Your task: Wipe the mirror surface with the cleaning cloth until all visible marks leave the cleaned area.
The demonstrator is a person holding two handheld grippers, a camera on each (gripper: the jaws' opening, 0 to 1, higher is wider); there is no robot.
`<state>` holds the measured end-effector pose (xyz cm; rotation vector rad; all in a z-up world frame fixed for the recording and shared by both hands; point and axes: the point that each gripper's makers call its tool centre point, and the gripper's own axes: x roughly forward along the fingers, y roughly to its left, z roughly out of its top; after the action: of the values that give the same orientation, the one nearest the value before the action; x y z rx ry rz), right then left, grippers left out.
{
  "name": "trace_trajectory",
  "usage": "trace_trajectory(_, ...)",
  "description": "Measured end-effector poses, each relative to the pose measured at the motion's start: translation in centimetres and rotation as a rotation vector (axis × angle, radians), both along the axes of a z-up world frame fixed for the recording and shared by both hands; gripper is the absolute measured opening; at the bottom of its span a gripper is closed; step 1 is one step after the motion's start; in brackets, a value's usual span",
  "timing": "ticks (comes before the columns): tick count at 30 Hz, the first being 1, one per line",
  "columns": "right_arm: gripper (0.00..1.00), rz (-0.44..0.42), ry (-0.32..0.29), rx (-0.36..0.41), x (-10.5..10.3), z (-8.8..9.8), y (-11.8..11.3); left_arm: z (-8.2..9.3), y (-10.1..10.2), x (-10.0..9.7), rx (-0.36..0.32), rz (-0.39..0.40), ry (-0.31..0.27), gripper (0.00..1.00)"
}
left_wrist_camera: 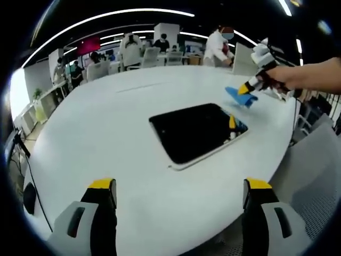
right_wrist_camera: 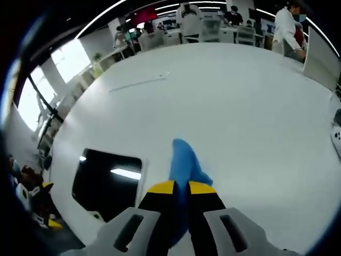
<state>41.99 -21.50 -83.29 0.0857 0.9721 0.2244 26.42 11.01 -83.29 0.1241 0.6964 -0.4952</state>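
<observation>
Cloth (right_wrist_camera: 184,162) between right fingers (right_wrist_camera: 162,188)

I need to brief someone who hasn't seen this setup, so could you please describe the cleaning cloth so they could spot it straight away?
Start at the big white table and find the dark rectangular mirror lying flat on it. Just past the mirror's far corner, the right gripper is shut on the cleaning cloth. The cloth is the one bright blue, soft, crumpled thing on the white top.

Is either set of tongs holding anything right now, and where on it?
The right tongs are shut on the blue cloth, pinched at its near end. The left tongs are open, holding nothing, short of the mirror.
</observation>
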Motion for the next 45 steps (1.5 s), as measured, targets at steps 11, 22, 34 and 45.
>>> trace_trajectory(11,0.03,0.007,0.018,0.014,0.3,-0.5,2.7,0.2,-0.3,-0.1,-0.010,-0.012,-0.004,0.99)
trace_trajectory(22,0.03,0.010,0.051,0.034,0.4,-1.4,5.8,0.1,-0.7,-0.4,-0.012,-0.033,0.007,0.99)
trace_trajectory(34,0.03,0.034,0.081,0.045,0.5,-2.6,8.1,0.1,-0.9,-0.4,-0.009,-0.049,0.005,0.99)
trace_trajectory(45,0.03,0.068,0.093,0.048,0.7,-3.0,9.9,0.1,-1.0,-0.3,-0.019,-0.046,0.004,0.99)
